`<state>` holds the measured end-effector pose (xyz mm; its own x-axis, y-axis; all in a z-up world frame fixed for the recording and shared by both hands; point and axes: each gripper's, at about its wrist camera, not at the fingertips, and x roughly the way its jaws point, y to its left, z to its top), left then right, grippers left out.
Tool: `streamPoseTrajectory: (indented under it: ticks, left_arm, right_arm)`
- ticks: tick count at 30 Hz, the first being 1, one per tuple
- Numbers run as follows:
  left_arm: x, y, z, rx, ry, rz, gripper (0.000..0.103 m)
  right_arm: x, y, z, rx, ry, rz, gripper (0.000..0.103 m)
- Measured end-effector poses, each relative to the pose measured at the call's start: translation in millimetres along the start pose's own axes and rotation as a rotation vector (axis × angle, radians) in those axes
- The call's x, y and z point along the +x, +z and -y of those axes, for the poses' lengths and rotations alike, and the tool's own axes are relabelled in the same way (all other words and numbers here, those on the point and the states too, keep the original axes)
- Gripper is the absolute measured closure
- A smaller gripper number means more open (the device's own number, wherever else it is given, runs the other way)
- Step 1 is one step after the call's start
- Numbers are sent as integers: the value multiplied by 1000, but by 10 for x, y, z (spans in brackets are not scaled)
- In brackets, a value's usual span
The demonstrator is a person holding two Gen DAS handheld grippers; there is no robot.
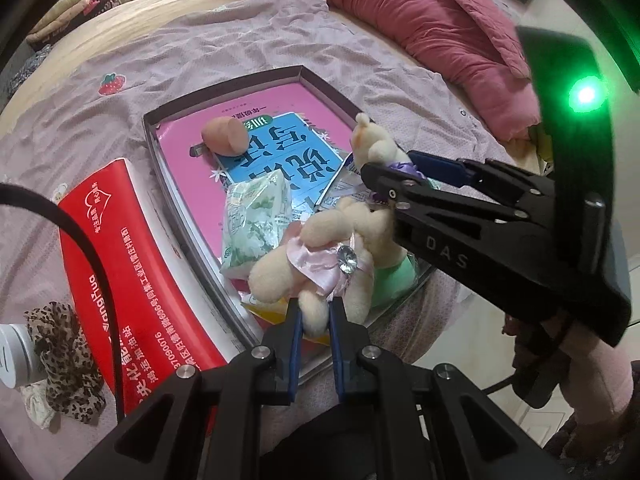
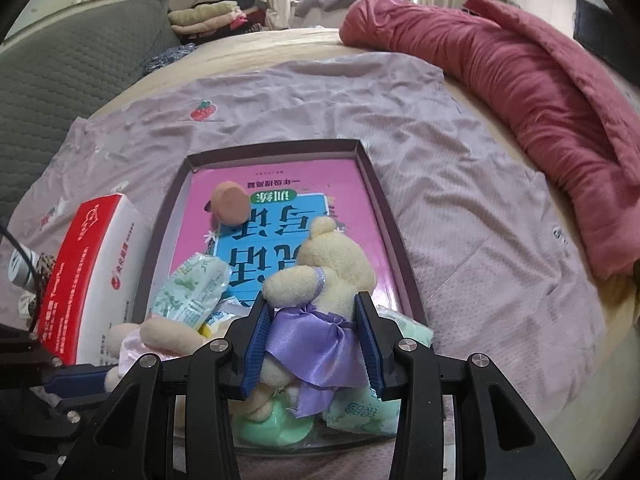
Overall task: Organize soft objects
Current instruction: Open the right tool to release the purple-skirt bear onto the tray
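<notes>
A shallow dark box [image 1: 160, 160] [image 2: 396, 232] lies on the bed with a pink and blue book inside. My left gripper [image 1: 314, 318] is shut on a leg of a cream plush bear in a pink dress [image 1: 320, 256], which lies at the box's near end; it also shows in the right wrist view [image 2: 160, 336]. My right gripper [image 2: 312, 336] [image 1: 380, 184] is shut on a second cream bear in a purple dress [image 2: 328, 264] [image 1: 372, 144], held upright over the box. A green tissue pack [image 1: 256, 224] [image 2: 192, 292], a peach foam piece [image 1: 224, 136] [image 2: 230, 204] and a green soft object [image 2: 276, 428] lie in the box.
A red and white carton [image 1: 120, 264] [image 2: 92, 268] lies left of the box. A leopard-print cloth [image 1: 64, 360] and a white jar [image 1: 12, 356] sit at the near left. A rolled pink quilt [image 1: 420, 28] [image 2: 520, 92] lies at the right. A lilac sheet [image 2: 480, 240] covers the bed.
</notes>
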<state>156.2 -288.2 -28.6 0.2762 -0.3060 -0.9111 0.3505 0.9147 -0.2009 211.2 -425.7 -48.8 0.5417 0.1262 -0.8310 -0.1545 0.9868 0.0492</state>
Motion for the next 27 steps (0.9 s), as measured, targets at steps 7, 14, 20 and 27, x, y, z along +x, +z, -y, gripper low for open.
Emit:
streamPoseTrajectory:
  ticks: [7,14,20,27]
  left_arm:
    - [18,-3,-21,0,-1,-7,90]
    - [46,-13,-32,-2,-5,-20,88]
    - [57,-14,-48,-10,-12,-25,87]
    - [47,-19,-64,-23,-12,-29,81]
  right_arm:
    - [1,-6,35,36,22,0,58]
    - [-112,-51,39,63,41,28,52]
    - [-372,-135,35,95,62,94,45]
    - [-674,-204,146,149,46,151,44]
